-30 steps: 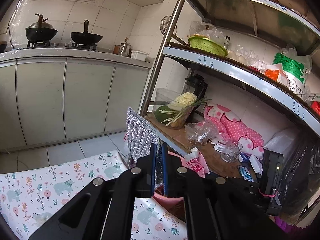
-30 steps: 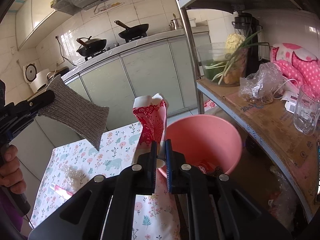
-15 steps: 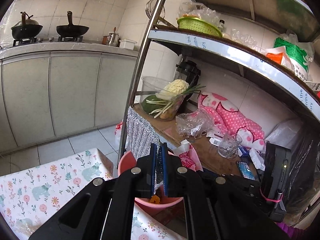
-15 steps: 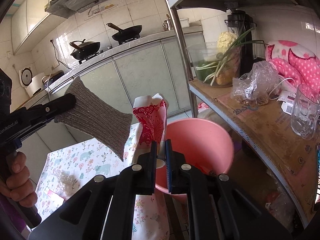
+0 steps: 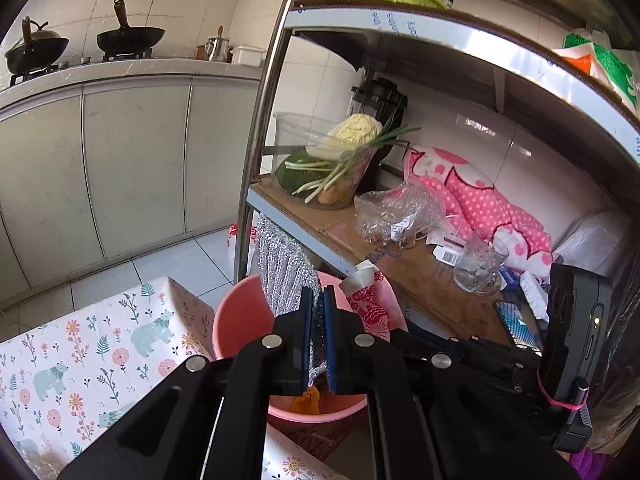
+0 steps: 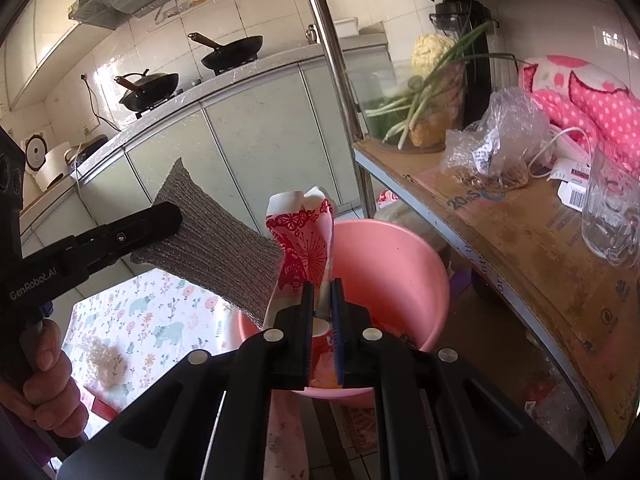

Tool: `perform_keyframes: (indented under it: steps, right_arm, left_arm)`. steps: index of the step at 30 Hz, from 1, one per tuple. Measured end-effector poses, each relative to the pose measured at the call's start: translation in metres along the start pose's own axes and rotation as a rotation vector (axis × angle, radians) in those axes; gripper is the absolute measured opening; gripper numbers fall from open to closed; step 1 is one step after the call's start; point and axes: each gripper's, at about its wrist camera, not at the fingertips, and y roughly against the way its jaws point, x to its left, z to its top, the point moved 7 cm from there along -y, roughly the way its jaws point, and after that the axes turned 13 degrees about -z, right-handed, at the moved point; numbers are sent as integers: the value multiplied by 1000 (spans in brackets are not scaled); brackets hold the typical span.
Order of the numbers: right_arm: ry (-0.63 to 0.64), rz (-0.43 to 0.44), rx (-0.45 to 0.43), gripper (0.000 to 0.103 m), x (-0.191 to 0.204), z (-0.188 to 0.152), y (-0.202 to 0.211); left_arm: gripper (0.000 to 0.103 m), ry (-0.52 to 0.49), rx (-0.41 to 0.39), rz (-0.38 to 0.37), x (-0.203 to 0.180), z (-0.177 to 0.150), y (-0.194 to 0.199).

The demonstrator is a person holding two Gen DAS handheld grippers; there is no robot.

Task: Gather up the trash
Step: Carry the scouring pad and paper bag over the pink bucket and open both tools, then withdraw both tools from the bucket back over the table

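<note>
we read "genrobot.ai" in white on the left gripper [image 6: 150, 226]. the cardboard sheet [image 6: 540, 248] on the shelf shows "20" plus letters too blurred to read.

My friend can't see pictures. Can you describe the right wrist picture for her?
The right hand-held gripper pinches a red-and-white paper wrapper over a pink bucket. Beside it, the left hand-held gripper holds a grey scrubbing cloth. A shelf stands to the right.
</note>
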Motion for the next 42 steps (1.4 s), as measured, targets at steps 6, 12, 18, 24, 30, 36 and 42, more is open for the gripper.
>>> perform_keyframes:
  steps: [6, 12, 18, 24, 30, 36, 42]
  right_arm:
    - [-12, -13, 39, 9, -10, -9, -22]
    - [-23, -32, 72, 9, -20, -18, -40]
    - [-24, -51, 103, 9, -25, -26, -59]
    - [-28, -70, 137, 9, -27, -33, -71]
    - [-33, -65, 169, 10, -27, -40, -77]
    - [-42, -63, 165, 21, -28, -39, -73]
    - [-32, -38, 152, 25, -23, -38, -58]
  left_arm:
    - [5, 5, 29, 6, 7, -8, -22]
    - [5, 32, 44, -17, 16, -16, -40]
    - [5, 46, 94, -12, 26, -30, -60]
    - [5, 46, 148, -15, 28, -43, -74]
    - [10, 29, 174, 4, 24, -49, -78]
    - [27, 49, 191, 9, 23, -51, -76]
    - [38, 68, 180, 15, 20, -49, -63]
